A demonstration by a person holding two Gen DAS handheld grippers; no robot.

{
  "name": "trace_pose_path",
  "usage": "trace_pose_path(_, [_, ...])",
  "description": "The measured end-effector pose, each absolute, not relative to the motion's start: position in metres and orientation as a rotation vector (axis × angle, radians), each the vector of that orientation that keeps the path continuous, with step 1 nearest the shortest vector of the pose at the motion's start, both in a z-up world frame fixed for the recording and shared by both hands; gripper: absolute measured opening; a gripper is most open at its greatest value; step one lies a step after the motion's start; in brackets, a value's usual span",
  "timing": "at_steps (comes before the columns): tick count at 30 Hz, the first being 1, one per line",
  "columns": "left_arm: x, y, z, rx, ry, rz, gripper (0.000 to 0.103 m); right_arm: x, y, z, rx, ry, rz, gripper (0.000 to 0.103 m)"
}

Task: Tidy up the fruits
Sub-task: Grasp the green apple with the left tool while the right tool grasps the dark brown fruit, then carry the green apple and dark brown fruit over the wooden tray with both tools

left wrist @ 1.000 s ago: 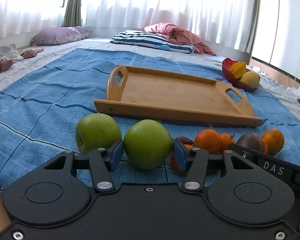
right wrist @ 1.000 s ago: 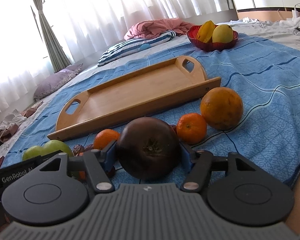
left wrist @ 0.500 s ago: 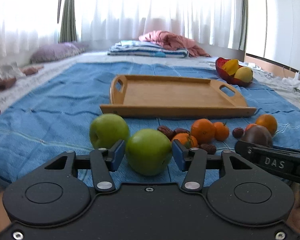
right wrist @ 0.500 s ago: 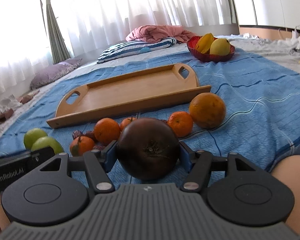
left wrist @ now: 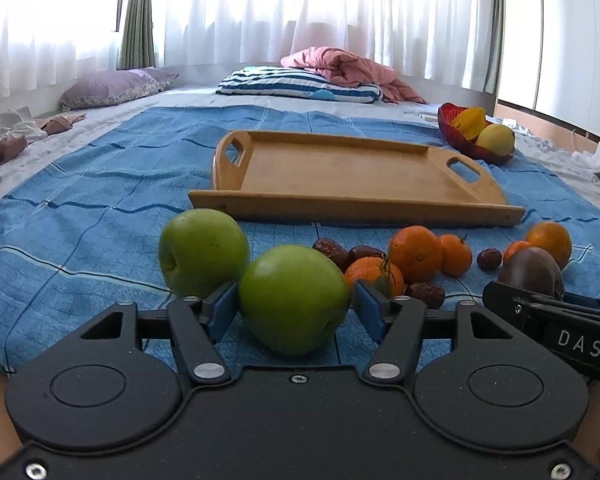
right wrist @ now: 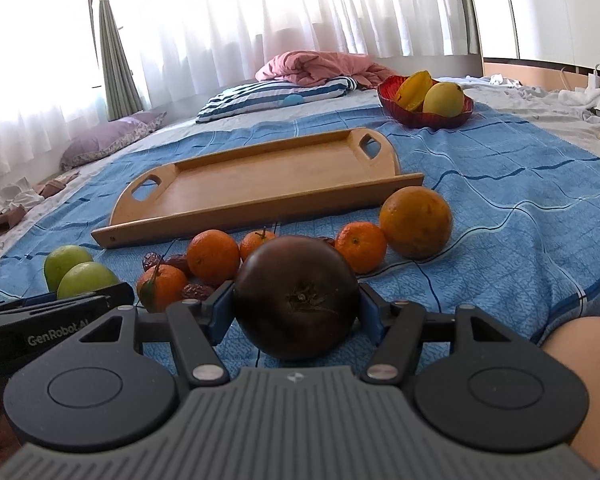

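The left gripper (left wrist: 294, 306) has its blue fingers (left wrist: 220, 310) clamped on a green apple (left wrist: 294, 298), held low over the blue blanket (left wrist: 100, 208) on the bed. A second green apple (left wrist: 202, 252) sits just behind it to the left. The right gripper (right wrist: 296, 308) has its fingers (right wrist: 370, 314) pressed against both sides of a dark brown round fruit (right wrist: 296, 304), likewise just above the blanket. Between the two lie several mandarins (right wrist: 213, 257), a few wrinkled red dates (left wrist: 332, 250) and, further right, a large orange (right wrist: 416, 222). Beyond the fruit stands a wooden tray (left wrist: 340, 176) with cut-out handles, nothing in it. A red bowl (right wrist: 424, 118) holding yellow fruit rests near the tray's far right corner.
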State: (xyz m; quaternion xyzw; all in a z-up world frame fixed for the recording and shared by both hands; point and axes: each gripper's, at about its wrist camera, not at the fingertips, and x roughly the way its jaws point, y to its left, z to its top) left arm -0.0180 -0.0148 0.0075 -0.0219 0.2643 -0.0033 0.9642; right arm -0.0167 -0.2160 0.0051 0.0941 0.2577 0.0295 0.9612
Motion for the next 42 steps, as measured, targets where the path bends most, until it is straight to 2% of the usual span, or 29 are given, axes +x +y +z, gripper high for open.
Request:
trace_pose_path(9, [-0.023, -0.019, 0.017, -0.001, 0.529, -0.049, 0.056, -0.015, -0.215, 0.005, 0.173, 0.509, 0.071, 0.065])
trace_pose_path(18, [-0.022, -0.021, 0.049, 0.038, 0.452, -0.108, 0.057, -0.013, -0.221, 0.023, 0.168, 0.448, 0.106, 0.065])
trace_pose_path(24, [0.02, -0.002, 0.075, -0.02, 0.53, -0.161, 0.056, 0.015, -0.233, 0.055, 0.085, 0.413, 0.118, 0.065])
trace_pose_path(33, [0.097, 0.023, 0.106, -0.055, 0.591, -0.142, 0.056, 0.105, -0.261, 0.085, 0.021, 0.564, 0.143, 0.065])
trace_pose_path(42, [0.167, 0.024, 0.088, -0.078, 0.774, -0.153, 0.056, 0.173, -0.262, 0.077, 0.006, 0.728, 0.146, 0.065])
